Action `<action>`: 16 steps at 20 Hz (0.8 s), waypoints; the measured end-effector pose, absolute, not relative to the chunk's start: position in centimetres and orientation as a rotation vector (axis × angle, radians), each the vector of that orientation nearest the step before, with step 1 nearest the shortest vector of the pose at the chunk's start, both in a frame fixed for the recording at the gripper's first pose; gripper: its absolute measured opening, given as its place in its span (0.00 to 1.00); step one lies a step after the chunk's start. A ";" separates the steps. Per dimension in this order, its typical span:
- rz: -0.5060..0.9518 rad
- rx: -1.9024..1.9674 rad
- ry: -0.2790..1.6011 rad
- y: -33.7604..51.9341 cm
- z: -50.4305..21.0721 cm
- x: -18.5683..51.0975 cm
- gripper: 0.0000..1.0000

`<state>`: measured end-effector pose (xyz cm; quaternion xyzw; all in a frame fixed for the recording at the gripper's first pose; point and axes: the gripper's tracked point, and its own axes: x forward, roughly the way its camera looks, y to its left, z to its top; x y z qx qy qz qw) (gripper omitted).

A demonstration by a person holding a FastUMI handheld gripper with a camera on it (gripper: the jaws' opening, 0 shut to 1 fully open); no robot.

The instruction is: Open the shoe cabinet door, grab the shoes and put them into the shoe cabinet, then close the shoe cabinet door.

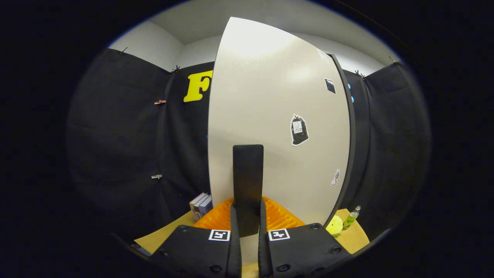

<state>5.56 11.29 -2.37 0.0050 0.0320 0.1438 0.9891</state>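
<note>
Tongs sit narrow, both fingers pressed against the sides of a dark upright handle that rises between them at 12 o'clock. The handle stands on the pale shoe cabinet door, which looms close ahead of the fingers. Stickers mark the door at about 1 o'clock from the handle, the largest a dark bag-shaped one. A dark edge strip runs down the door's side at 3 o'clock. Something orange and ribbed lies low behind the fingers, possibly a rack or basket; the view is too cramped to tell. The tan bench carries a yellow-green ball and a small green bottle at 4 o'clock, touching or nearly so. At 8 o'clock a few books stand on end by the black cloth wall.
</note>
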 end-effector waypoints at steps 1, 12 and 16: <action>0.286 0.003 0.059 10.4 -2.3 4.8 0.21; 0.148 0.054 0.079 -0.7 -1.7 -0.2 0.20; 0.087 0.044 0.099 -4.5 -1.8 -0.9 0.19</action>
